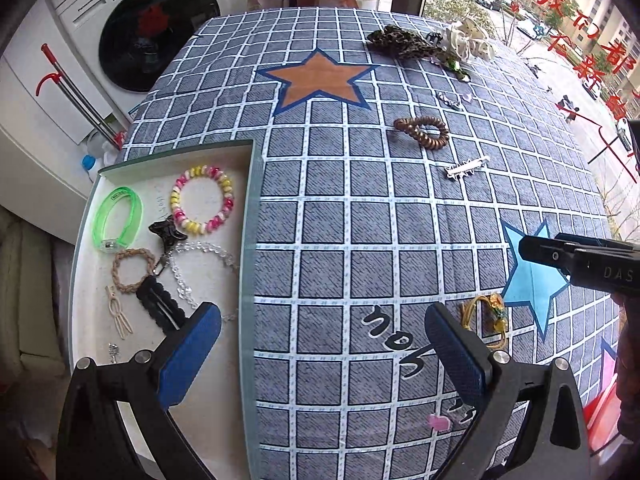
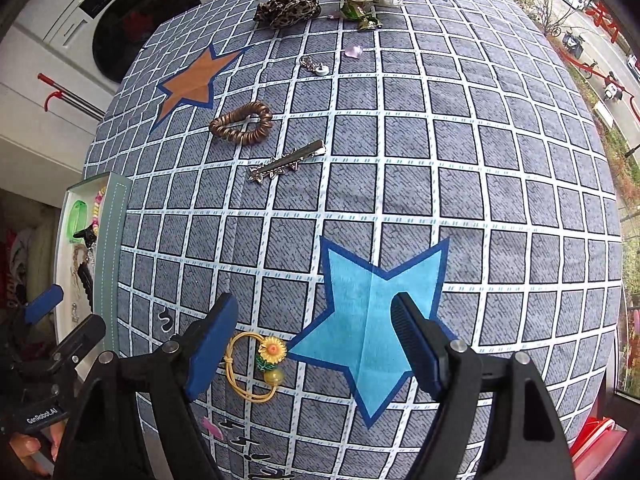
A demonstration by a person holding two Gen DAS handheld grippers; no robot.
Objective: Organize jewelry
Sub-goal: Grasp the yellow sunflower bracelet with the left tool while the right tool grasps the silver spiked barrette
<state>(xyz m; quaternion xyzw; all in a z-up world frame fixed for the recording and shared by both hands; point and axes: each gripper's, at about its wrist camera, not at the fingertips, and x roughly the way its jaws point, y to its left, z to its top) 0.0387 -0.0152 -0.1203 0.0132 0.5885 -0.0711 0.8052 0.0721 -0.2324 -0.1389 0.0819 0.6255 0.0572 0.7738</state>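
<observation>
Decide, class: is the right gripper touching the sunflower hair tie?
Apart. The right wrist view shows the right gripper open, and tablecloth is visible between its left finger and the sunflower hair tie.

In the right wrist view the tray [image 2: 116,240] at the tablecloth's left edge shows only a sliver, its near wall hiding most of what lies inside (a green band and a black clip peek out). The left gripper's finger [image 1: 192,354] covers the clear bead chain [image 1: 200,272] partly.
</observation>
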